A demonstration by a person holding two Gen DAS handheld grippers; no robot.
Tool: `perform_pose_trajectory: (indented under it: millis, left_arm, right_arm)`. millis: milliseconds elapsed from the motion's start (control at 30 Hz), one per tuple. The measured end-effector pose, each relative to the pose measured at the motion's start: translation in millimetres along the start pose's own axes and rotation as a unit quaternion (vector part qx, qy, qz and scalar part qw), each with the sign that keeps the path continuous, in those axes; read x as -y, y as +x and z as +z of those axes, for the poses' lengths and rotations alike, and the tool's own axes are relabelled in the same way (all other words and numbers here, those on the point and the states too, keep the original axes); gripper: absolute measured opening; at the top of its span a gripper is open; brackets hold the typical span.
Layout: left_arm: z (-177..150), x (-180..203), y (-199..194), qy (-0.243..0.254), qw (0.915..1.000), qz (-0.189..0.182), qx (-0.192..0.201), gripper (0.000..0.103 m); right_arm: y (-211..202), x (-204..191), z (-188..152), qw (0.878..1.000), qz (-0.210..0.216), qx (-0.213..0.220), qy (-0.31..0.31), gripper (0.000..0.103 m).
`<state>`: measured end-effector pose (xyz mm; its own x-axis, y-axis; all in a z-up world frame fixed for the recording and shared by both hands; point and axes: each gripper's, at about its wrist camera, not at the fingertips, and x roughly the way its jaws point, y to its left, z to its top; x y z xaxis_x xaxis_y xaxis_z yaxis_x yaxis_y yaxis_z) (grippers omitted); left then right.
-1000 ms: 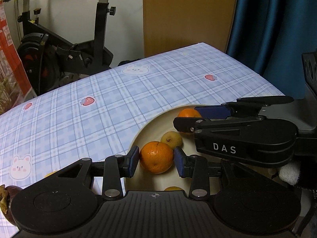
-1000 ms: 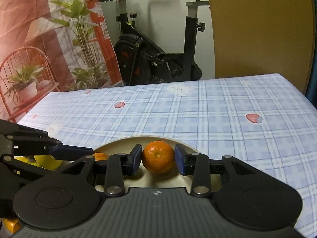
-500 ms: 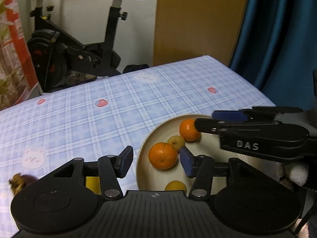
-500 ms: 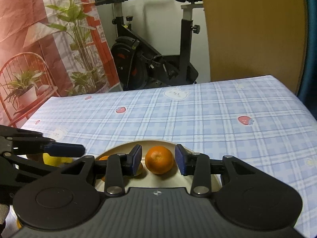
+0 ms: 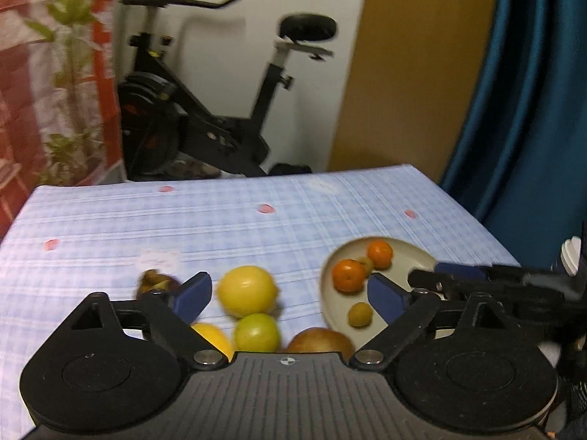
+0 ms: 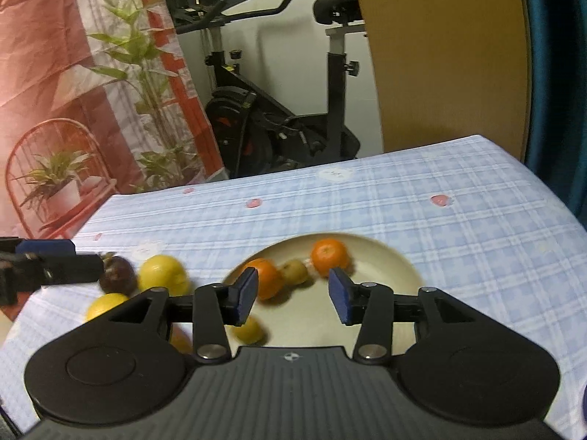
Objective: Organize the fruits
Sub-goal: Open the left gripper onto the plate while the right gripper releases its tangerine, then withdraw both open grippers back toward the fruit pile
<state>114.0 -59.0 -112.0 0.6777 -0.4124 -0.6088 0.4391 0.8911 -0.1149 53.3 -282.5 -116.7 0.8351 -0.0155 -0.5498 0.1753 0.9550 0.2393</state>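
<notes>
My left gripper [image 5: 290, 291] stands wide, its jaws still opening, with nothing pressed between the pads. It hangs above loose fruit on the cloth: a lemon [image 5: 245, 290], a green fruit [image 5: 256, 332], a brownish apple [image 5: 319, 341] and a dark mangosteen [image 5: 157, 282]. The beige plate [image 5: 411, 256] on the right holds two oranges [image 5: 347, 275] [image 5: 380, 253] and two small yellowish fruits [image 5: 360, 314]. My right gripper [image 6: 292, 297] hovers over the plate [image 6: 396, 256], jaws opening and empty. Beyond them lie an orange [image 6: 329, 255], a second orange [image 6: 269, 278] and a small fruit [image 6: 295, 270].
A blue checked tablecloth [image 6: 458, 242] covers the table. An exercise bike [image 6: 279, 124] stands behind the far edge, beside a wooden panel [image 6: 440, 55] and a blue curtain [image 5: 524, 110]. A lemon [image 6: 161, 273] and the mangosteen [image 6: 117, 275] lie left of the plate.
Both grippers have let go of their oranges, which now lie on the plate. Both pulled back and up with jaws widening, and the left swung left over the loose fruit.
</notes>
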Motion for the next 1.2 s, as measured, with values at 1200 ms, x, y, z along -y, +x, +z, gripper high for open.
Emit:
perform_pose_trajectory:
  millis: [1200]
  left_arm:
    - [-66, -44, -20, -0.062, 0.9974, -0.012, -0.036, 0.085]
  right_arm:
    - [-6, -86, -64, 0.989, 0.071, -0.062, -0.116, 0.069]
